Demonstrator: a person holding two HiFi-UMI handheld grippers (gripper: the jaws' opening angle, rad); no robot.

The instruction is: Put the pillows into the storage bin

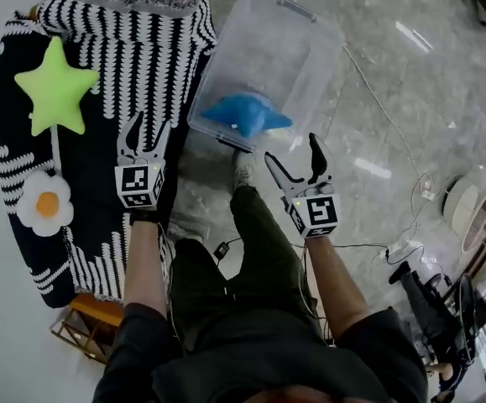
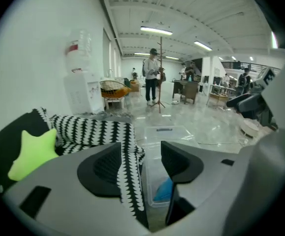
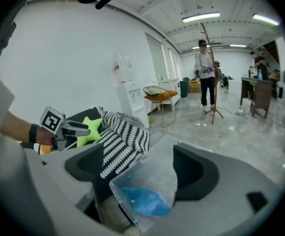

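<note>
A clear storage bin (image 1: pixel 305 36) stands on the floor with a blue pillow (image 1: pixel 247 113) inside it. On the striped blanket (image 1: pixel 142 49) to the left lie a green star pillow (image 1: pixel 55 86) and a fried-egg pillow (image 1: pixel 45 204). My left gripper (image 1: pixel 144 137) hovers open over the blanket's edge, holding nothing. My right gripper (image 1: pixel 295 159) is open and empty just in front of the bin. The left gripper view looks past its open gripper (image 2: pixel 141 154) at the star pillow (image 2: pixel 34 151) and the bin (image 2: pixel 164 134). In the right gripper view, the open gripper (image 3: pixel 140 166) frames the blue pillow (image 3: pixel 144 200).
The blanket covers a low wooden-framed seat (image 1: pixel 100 309) against the wall. Cables (image 1: pixel 394 141) trail over the glossy floor, and a round robot vacuum (image 1: pixel 461 200) sits at the right. Farther off are a water dispenser (image 2: pixel 80 90), a wicker chair (image 2: pixel 113 88), a coat stand and standing people (image 2: pixel 152 80).
</note>
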